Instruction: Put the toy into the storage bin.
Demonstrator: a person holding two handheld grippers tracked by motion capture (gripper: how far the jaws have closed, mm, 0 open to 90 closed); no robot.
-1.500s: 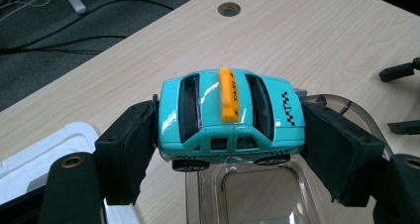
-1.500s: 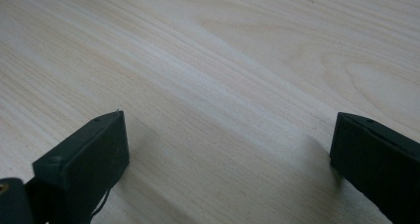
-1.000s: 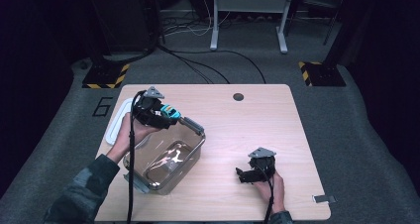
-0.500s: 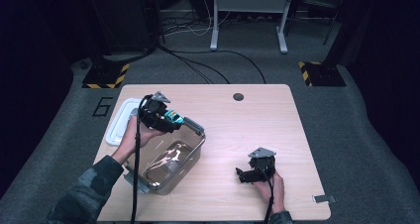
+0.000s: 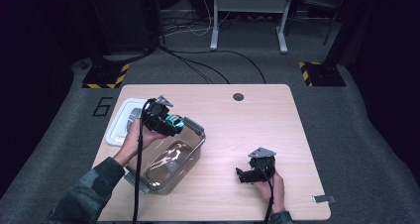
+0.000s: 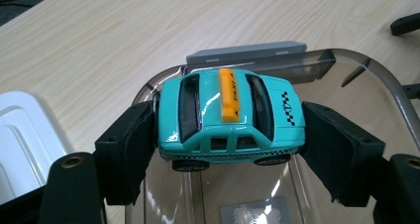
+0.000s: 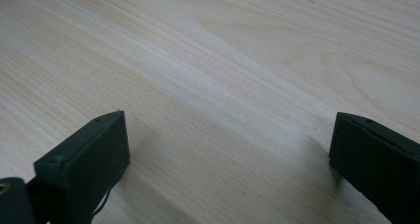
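A teal toy taxi [image 6: 229, 116] with an orange roof sign sits crosswise between the pads of my left gripper [image 6: 229, 149], which is shut on it. In the high view the taxi [image 5: 174, 121] hangs over the far rim of a clear plastic box [image 5: 171, 160] with grey latches. The left gripper view looks down past the car into that box [image 6: 356, 70]. My right gripper [image 5: 242, 175] rests low over the bare wood at the front right, and in the right gripper view it [image 7: 225, 154] stands wide open with nothing between its pads.
A white lid [image 5: 119, 125] lies flat on the table just left of the box, and its corner [image 6: 25, 135] appears beside my left jaw. A dark round hole [image 5: 238, 96] marks the table's far edge. Cables trail from both grippers toward the person.
My left gripper has carried the taxi slightly to the right and forward, from above the box's left side to over its far rim. The right gripper has stayed put.
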